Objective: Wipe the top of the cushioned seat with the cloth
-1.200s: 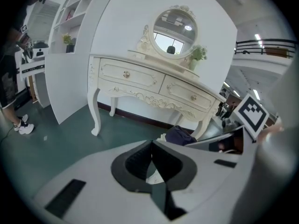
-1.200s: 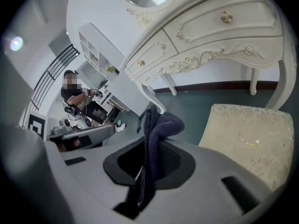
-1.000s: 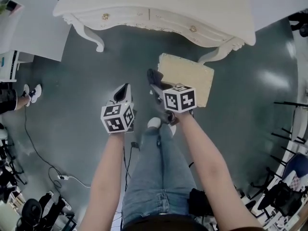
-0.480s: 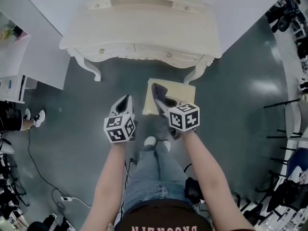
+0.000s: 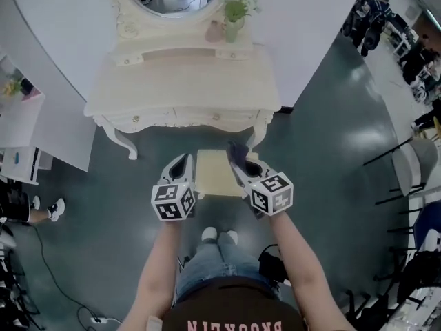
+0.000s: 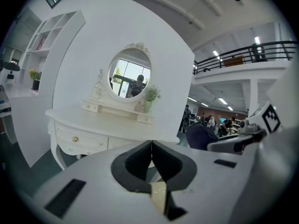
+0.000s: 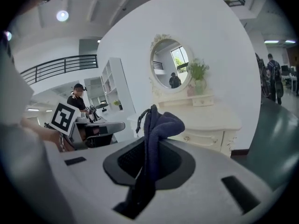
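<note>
**Two hand-held grippers, seat between them, dressing table ahead**

- Left gripper: jaws pressed together, with nothing caught between them. In the head view it sits just left of the seat's left edge, with its marker cube toward the person.
- Cushioned seat: cream, with a rectangular top. It lies below and between the two grippers, on the dark green floor. Its left edge is just beside the left gripper's tips, and its right edge passes under the right gripper. The top is bare.
- Shoes: a white pair behind both grippers, on the near side of the seat.
- Right gripper: jaws clenched on the cloth, marker cube toward the person.
- Cloth: dark blue. It is bunched into a fold that rises past the right gripper's tips, and a tail hangs back down through the jaws. In the head view it sits over the seat's far right corner. Whether it touches the seat cannot be told.
- Dressing table: cream, with curved legs and drawers, beyond both grippers' tips and past the seat.
- Mirror: oval, on the table's back.
- Plant: potted, ahead of the right gripper.
</note>
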Available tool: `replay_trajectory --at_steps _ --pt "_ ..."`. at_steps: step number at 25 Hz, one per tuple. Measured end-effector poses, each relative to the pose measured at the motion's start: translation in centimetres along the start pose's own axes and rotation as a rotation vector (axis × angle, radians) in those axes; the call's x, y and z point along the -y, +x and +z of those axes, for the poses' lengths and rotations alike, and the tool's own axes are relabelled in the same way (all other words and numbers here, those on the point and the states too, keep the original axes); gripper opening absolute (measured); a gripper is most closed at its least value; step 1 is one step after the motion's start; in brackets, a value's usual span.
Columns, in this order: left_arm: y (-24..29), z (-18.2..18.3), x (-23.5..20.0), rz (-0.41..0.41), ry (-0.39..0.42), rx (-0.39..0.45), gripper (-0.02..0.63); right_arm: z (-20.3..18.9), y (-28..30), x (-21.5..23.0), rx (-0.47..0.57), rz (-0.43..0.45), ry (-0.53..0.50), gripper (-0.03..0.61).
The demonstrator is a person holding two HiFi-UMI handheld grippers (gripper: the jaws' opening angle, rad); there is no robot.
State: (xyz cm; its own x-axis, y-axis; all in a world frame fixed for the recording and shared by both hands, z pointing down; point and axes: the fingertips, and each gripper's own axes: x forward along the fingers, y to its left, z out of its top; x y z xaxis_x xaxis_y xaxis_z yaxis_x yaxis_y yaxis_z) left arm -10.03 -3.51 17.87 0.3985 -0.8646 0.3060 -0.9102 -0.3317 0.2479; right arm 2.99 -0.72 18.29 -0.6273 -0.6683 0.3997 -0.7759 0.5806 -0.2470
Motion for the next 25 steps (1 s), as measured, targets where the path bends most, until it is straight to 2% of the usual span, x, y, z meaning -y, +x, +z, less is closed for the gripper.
replay_trajectory --at_steps 7,15,25 --pt "-0.8 4.0 5.5 -0.100 0.094 0.079 0.005 4.2 -6.5 1.0 0.135 -0.071 -0.077 0.035" --pt "-1.5 9.1 9.2 -0.176 0.194 0.179 0.005 8.6 -11.6 1.3 0.278 -0.181 -0.195 0.036" --pt "-2.7 14.7 11.4 -0.205 0.313 0.333 0.005 14.1 -16.3 1.6 0.501 -0.341 -0.352 0.035"
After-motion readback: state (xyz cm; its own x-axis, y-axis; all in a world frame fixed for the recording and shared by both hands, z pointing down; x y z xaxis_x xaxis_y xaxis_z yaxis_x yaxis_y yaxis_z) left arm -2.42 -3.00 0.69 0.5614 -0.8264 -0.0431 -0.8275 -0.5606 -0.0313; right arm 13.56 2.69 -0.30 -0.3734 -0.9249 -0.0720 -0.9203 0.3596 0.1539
